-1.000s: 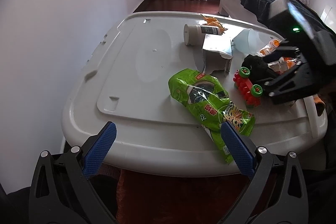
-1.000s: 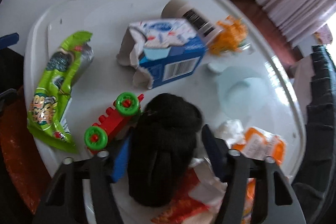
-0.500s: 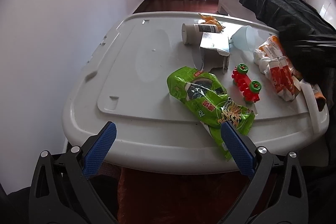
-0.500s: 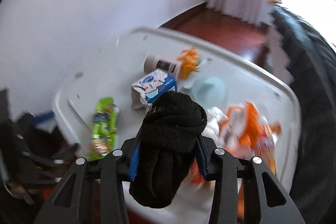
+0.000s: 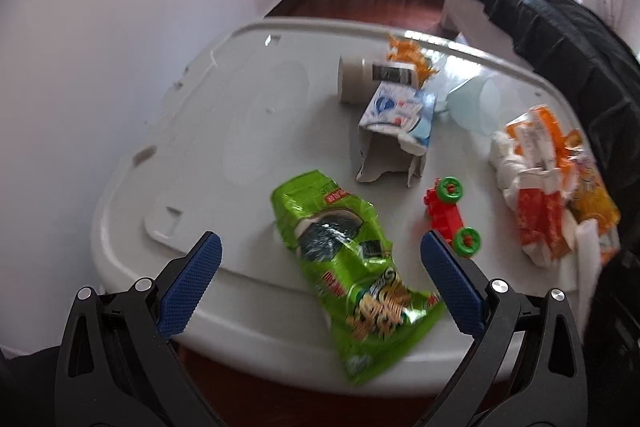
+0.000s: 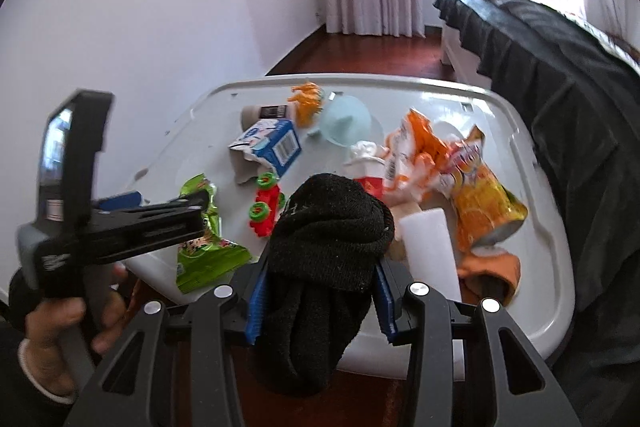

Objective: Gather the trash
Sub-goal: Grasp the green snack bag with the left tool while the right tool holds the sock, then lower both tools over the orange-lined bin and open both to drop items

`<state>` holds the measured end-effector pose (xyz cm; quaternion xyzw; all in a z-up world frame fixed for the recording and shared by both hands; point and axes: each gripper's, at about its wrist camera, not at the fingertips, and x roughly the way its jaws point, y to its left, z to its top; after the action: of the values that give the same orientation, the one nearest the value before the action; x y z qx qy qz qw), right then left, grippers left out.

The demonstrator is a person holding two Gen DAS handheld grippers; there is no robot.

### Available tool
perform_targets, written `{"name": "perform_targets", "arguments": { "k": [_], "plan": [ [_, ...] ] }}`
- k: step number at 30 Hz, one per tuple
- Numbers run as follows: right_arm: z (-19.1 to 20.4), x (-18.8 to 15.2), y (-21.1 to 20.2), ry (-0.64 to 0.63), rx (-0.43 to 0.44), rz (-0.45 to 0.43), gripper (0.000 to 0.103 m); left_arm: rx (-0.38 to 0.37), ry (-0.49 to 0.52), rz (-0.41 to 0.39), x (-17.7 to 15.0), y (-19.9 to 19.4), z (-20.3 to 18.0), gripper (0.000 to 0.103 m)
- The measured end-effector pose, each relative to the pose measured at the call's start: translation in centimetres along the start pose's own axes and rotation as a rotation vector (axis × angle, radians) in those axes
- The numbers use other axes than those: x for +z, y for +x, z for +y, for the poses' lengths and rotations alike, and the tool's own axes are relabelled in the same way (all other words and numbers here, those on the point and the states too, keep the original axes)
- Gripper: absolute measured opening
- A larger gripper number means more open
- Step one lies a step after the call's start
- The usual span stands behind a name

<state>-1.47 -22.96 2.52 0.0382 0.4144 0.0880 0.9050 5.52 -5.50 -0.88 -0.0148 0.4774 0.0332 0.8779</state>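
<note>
My right gripper [image 6: 322, 301] is shut on a black rolled sock [image 6: 328, 247] and holds it above the near edge of the white bin lid [image 6: 532, 163]. My left gripper [image 5: 320, 275] is open and empty, its fingers on either side of a green snack bag [image 5: 348, 267] lying at the lid's [image 5: 224, 131] near edge. A torn blue-white carton [image 5: 396, 131], a grey tube [image 5: 372, 79], orange wrappers [image 5: 548, 179] and a red toy car [image 5: 450, 219] lie on the lid.
A pale blue cup [image 5: 476, 103] lies beyond the carton. A bed with a black cover [image 5: 560, 27] stands to the right. A white wall [image 5: 120, 27] is on the left. Dark wood floor [image 5: 352, 3] lies beyond the lid.
My right gripper lifted the black sock off the lid and pulled back toward the near edge. My left gripper moved forward over the green bag and stayed open.
</note>
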Motion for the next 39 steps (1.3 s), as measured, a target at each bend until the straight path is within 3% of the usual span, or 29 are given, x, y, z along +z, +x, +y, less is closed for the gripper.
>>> {"name": "perform_targets", "arguments": {
  "k": [5,7,12,13,15,18,21,26,31,39],
  "plan": [
    [-0.7,-0.7,0.9,0.033,-0.010,0.034,0.043,0.080,-0.004,0.059,-0.3,3.9,-0.3,0.098],
    [-0.7,-0.7,1.2,0.035,-0.018,0.040,0.043,0.076,-0.028,0.080,-0.6,5.2,0.1,0.098],
    [-0.3,-0.7,1.5,0.025,-0.035,0.040,0.044,0.054,-0.026,-0.002,-1.0,5.2,0.8,0.093],
    [-0.2,-0.7,1.6,0.023,-0.036,0.041,0.044,0.050,-0.020,-0.012,-1.1,5.2,0.9,0.090],
    [-0.1,-0.7,1.6,0.022,-0.040,0.042,0.044,0.044,0.014,-0.053,-1.2,4.6,0.8,0.045],
    [-0.1,-0.8,1.8,0.019,-0.053,0.044,0.044,0.028,0.049,-0.045,-1.3,4.1,0.6,0.037],
    [0.1,-0.9,1.7,0.013,-0.055,0.038,0.044,-0.008,0.079,-0.033,-1.4,2.7,0.7,0.033],
    [1.0,-1.9,0.2,-0.007,-0.019,0.017,0.044,-0.055,0.200,-0.154,-2.8,-4.7,1.0,0.033],
    [2.5,-4.9,-2.3,0.019,0.025,0.033,0.044,-0.074,0.263,-0.214,-5.8,-10.8,2.8,0.033],
    [6.3,-10.6,-4.3,-0.001,0.055,0.115,0.044,-0.091,0.251,-0.153,-11.6,-11.9,4.5,0.033]
  ]
}}
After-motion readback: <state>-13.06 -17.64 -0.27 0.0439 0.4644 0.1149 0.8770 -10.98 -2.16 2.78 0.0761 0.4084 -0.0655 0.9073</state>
